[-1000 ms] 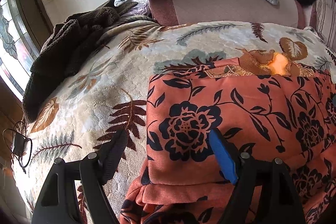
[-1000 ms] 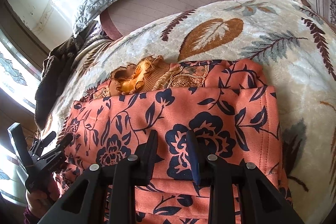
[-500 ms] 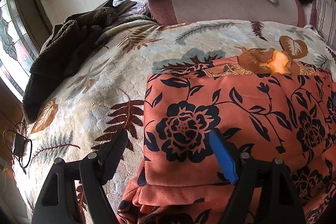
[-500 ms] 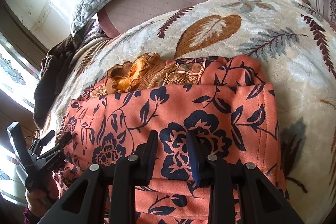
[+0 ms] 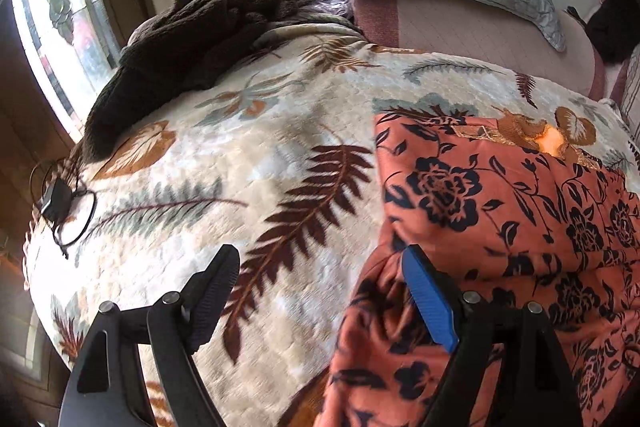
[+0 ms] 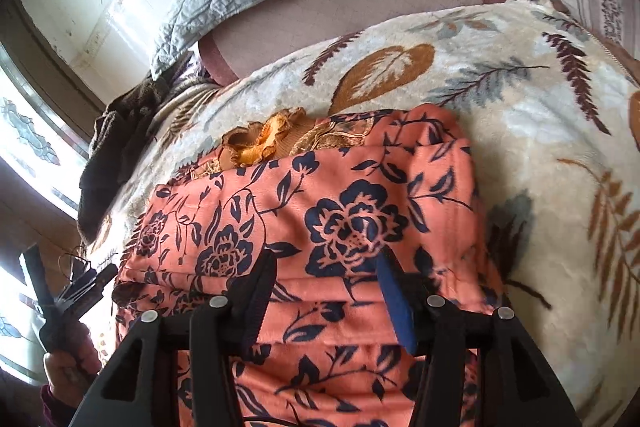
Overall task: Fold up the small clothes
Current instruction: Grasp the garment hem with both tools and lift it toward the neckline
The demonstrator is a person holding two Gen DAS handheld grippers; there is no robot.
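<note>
**Both grippers let go of the folded garment**

The left gripper (image 5: 320,283) has swung left off the orange floral garment (image 6: 320,227); its jaws gape wide over the leaf-print blanket (image 5: 240,155), holding nothing. The right gripper (image 6: 324,287) has widened too, jaws parted above the cloth's near fold, empty. The garment lies folded on the blanket, right of centre, so this fold looks set down.

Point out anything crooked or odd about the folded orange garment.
The orange floral garment lies folded on the leaf-print blanket, but a ruffled golden-brown piece pokes out beyond its far fold edge, uncovered. The near hem bunches in loose ridges.
</note>
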